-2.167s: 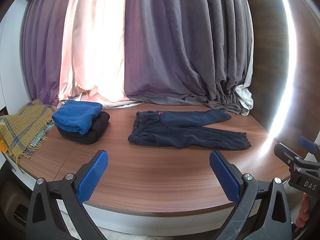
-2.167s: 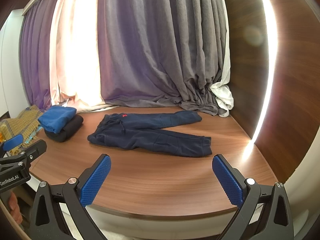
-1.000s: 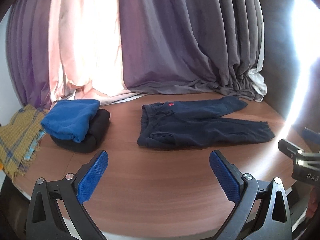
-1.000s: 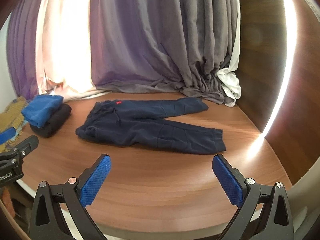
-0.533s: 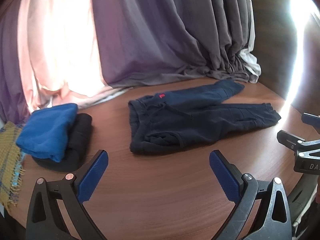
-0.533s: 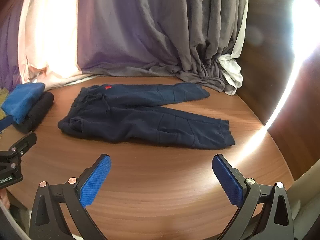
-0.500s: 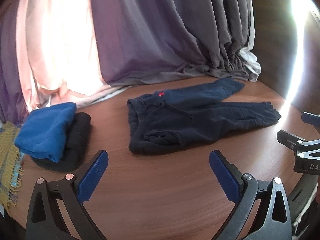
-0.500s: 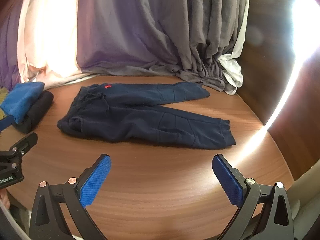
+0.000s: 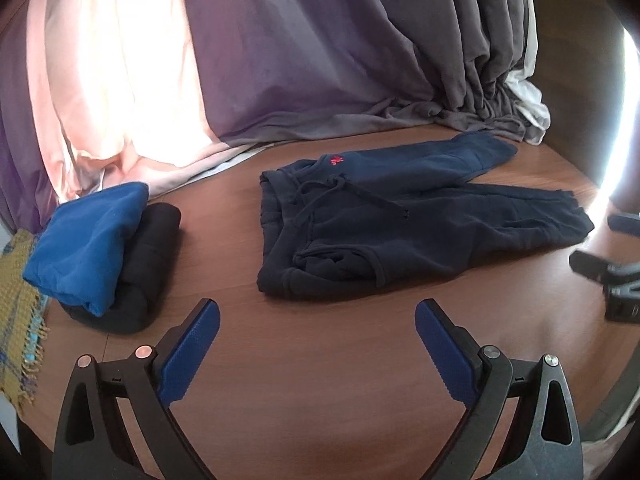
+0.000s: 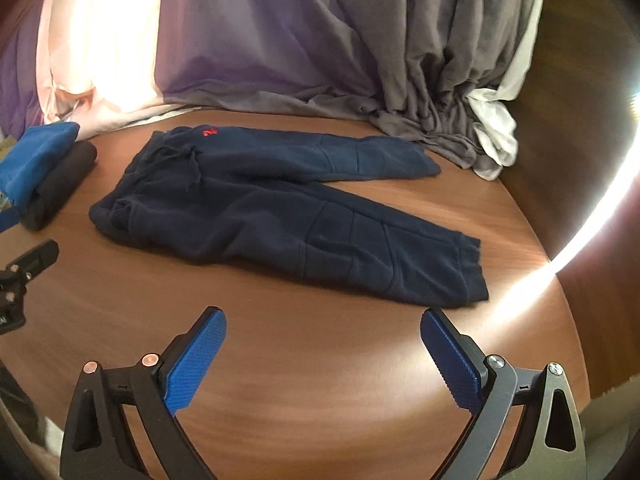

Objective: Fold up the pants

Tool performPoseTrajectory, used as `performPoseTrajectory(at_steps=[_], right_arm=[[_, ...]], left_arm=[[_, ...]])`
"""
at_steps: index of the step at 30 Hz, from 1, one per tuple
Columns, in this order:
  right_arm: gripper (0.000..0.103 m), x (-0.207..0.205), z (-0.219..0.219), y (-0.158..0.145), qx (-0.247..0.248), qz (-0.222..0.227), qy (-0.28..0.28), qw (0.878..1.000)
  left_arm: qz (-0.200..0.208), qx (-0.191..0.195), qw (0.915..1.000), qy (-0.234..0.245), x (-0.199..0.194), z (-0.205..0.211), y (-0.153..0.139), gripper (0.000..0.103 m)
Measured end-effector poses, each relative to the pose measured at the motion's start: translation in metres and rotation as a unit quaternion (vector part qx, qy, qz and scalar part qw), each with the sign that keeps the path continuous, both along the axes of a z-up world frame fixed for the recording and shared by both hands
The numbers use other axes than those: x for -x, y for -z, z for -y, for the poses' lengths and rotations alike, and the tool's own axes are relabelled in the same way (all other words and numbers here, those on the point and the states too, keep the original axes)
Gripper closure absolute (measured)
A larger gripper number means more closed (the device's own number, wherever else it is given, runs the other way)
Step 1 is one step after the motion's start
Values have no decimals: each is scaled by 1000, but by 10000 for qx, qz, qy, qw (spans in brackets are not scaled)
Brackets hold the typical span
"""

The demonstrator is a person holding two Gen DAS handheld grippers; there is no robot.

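Grey and purple curtains (image 9: pixel 320 60) hang behind a round wooden table (image 9: pixel 320 380), where navy pants (image 10: pixel 280 208) lie spread flat beside a folded blue and black clothes pile (image 9: pixel 100 248). Left gripper (image 9: pixel 316 344) hovers spread wide and empty. Right gripper (image 10: pixel 322 354) has just been narrowing slightly, nothing between its jaws.

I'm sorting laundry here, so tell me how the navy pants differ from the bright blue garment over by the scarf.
The navy pants lie spread out flat with both legs extended on the wooden table; the bright blue garment is already folded into a compact bundle. The pants rest directly on the table, while the blue garment sits on top of a folded black garment. The pants are much darker. Both look like soft fleece.
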State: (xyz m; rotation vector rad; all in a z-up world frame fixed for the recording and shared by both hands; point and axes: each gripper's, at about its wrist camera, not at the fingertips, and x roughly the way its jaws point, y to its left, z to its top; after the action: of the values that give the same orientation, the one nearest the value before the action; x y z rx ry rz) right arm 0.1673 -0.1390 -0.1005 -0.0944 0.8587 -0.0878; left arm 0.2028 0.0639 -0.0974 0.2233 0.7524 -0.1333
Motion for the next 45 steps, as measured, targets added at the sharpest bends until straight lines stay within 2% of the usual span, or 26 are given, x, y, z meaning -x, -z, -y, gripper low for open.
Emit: performPoseTrajectory(at_steps=[4, 10, 13, 17, 22, 24, 29, 30, 32, 35, 37, 38, 39, 42, 45], right_arm=[[10, -21, 5, 6, -16, -87, -291, 9995], [21, -56, 9, 27, 15, -495, -700, 9963], [25, -66, 11, 39, 64, -675, -750, 9949], [26, -72, 13, 48, 25, -817, -745, 9939], [26, -78, 11, 56, 68, -922, -811, 9924], [26, -80, 10, 58, 143, -929, -838, 9920], [28, -88, 12, 62, 223, -927, -813, 9921], [34, -90, 12, 62, 263, -900, -819, 9922], [38, -91, 13, 63, 292, -877, -825, 9923], [49, -92, 17, 63, 316, -863, -829, 9923], [66, -92, 19, 62, 351, -861, -841, 9921], [70, -91, 20, 62, 328, -877, -869, 9918], [75, -90, 22, 60, 304, -887, -889, 9916], [78, -84, 22, 58, 405, -934, -1009, 9897], [80, -78, 21, 57, 473, -999, -1119, 9876]], left_arm=[[-69, -39, 9999, 122, -16, 8, 9, 4], [-363, -283, 9974, 556, -43, 15, 34, 6], [-358, -529, 9953, 733, -48, 20, 44, 6], [-399, -817, 9919, 885, -57, 26, 55, 6], [-570, -771, 9902, 1017, -67, 27, 65, 6], [-499, -820, 9901, 1025, -71, 29, 66, 6], [-444, -820, 9894, 1111, -79, 33, 66, 22], [-452, -833, 9886, 1167, -79, 35, 67, 25], [-517, -859, 9860, 1332, -78, 39, 68, 43], [-532, -892, 9836, 1476, -75, 42, 66, 61], [-597, -772, 9842, 1477, -75, 40, 62, 69], [-646, -672, 9851, 1449, -75, 38, 60, 73], [-720, -548, 9858, 1417, -76, 36, 58, 73], [-983, -162, 9868, 1273, -79, 28, 51, 75], [-1088, -54, 9870, 1185, -75, 27, 45, 76]])
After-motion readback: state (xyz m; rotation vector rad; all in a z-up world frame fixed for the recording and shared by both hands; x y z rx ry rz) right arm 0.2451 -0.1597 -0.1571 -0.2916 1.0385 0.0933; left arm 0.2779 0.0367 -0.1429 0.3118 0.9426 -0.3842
